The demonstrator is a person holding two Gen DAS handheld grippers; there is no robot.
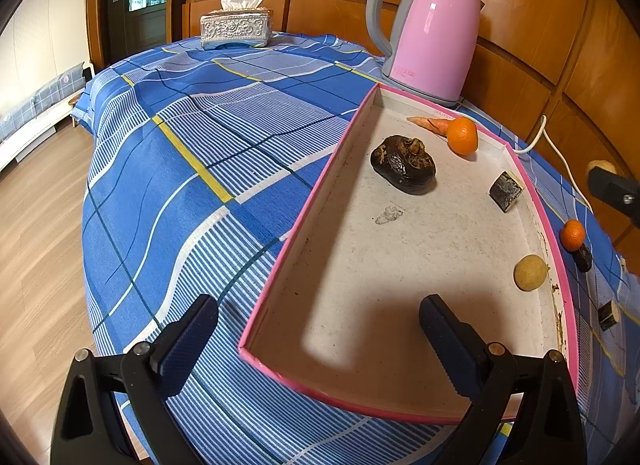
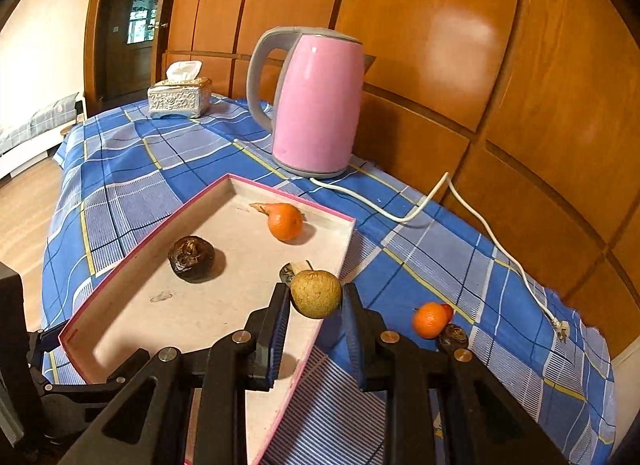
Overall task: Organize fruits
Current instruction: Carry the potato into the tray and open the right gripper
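Warm indoor light from above leaves glare on the pink kettle (image 2: 316,105) and the wood panelling (image 2: 460,45) behind it. Sharp shadows fall inside the tray (image 1: 304,217). Fisheye edges bend and darken.

tray (image 1: 256,335): pink rim, pale floor, lying flat | in tray: tangerine (image 2: 285,221) touching small carrot (image 1: 430,123) at far end, dark lumpy fruit (image 1: 403,164) mid, black-skinned chunk (image 1: 506,190) by right wall, tan round fruit (image 1: 530,272) | yellow-green round fruit (image 2: 316,293): squeezed between pads, in air over tray edge | on cloth outside: second tangerine (image 2: 429,320) touching small dark fruit (image 2: 453,336)
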